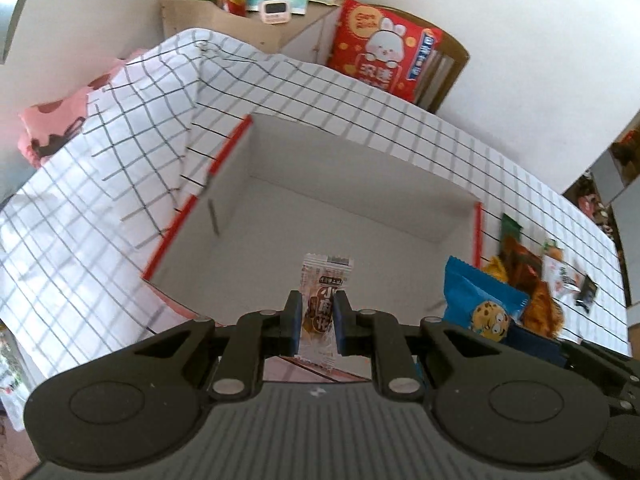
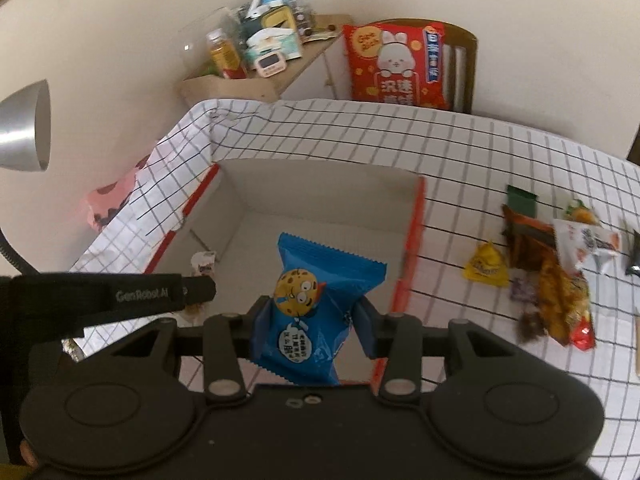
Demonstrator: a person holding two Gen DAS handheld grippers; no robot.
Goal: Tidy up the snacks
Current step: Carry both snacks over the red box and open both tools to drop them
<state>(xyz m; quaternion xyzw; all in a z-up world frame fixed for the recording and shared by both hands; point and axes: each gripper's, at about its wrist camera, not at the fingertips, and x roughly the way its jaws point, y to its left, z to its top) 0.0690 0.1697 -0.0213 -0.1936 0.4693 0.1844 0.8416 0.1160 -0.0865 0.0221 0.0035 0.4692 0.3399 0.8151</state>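
Left tool [image 1: 316,316] pinching a small candy packet [image 1: 322,304], right tool [image 2: 310,320] clamping the blue cookie pack [image 2: 316,304] over the box [image 1: 352,160], so a loose grip could drop either outside.

A table draped in a white cloth [image 2: 460,148] with a dark grid pattern fills the room's centre, ahead of the claw. Plain cream walls [image 2: 120,40] rise beyond it. In the far corner stands a low wooden cabinet [image 2: 240,84], its top crowded with a bottle [image 2: 224,54], a small timer [image 2: 267,64] and other clutter. To its right, a wooden chair [image 2: 464,64] carries a red cushion [image 2: 398,64] printed with a rabbit. A silver lamp shade [image 2: 28,128] hangs at far left.
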